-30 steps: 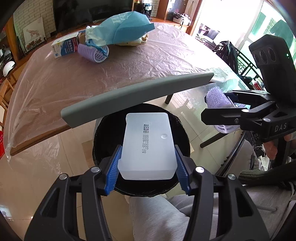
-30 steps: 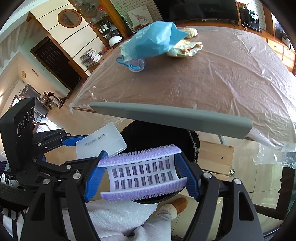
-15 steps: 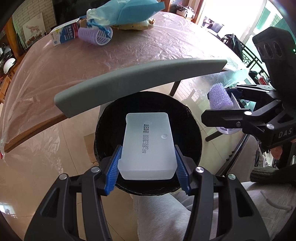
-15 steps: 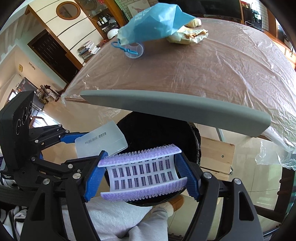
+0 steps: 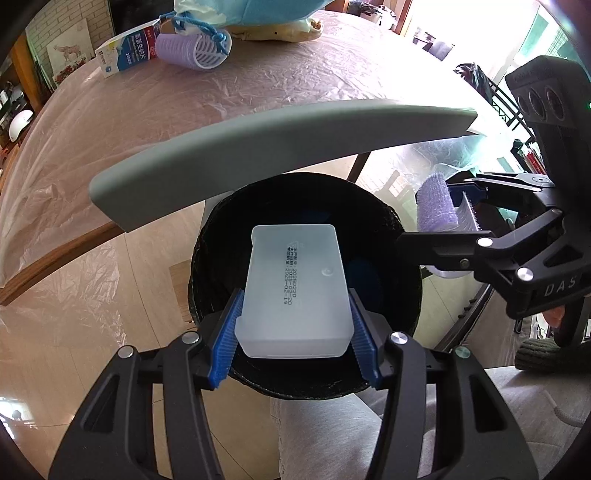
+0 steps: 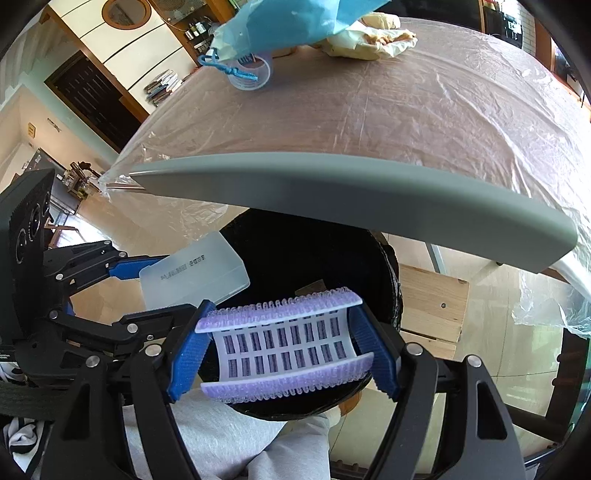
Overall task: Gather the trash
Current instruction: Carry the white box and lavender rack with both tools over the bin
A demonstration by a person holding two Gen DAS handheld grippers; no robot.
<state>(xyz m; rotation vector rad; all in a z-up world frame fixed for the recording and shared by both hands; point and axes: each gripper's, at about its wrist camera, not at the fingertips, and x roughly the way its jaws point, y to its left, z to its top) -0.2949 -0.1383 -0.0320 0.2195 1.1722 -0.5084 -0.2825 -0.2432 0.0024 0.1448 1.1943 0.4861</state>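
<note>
Both grippers have sunk toward the black bin (image 5: 306,229) over the last second: in the left wrist view its dark mouth now fills the middle of the frame, where a second ago it was smaller and partly hidden under the grey lid (image 5: 280,147). The lid, raised above the bin's far rim, now cuts across the upper middle of both views, and the table (image 5: 221,92) with its plastic cover has slid toward the top.

The left gripper (image 5: 293,328) has its blue pads clamped narrowly on the sides of a frosted plastic box (image 5: 295,288), which hangs directly over the bin's opening, lower centre of the frame. The right gripper (image 6: 284,347) holds a purple hair roller (image 6: 284,343) endwise between its pads, the jaws set wider around it; the roller sits over the near part of the bin's mouth at the lower centre of its view. The grips are unchanged.

This looks like the moment before the drop: both pieces of trash are above the bin and clear of the lid, so opening the jaws should let them fall in. More remains on the table at the upper left of the left wrist view: another roller (image 5: 192,50), a small carton (image 5: 125,53) and a blue bag (image 5: 258,11).
</note>
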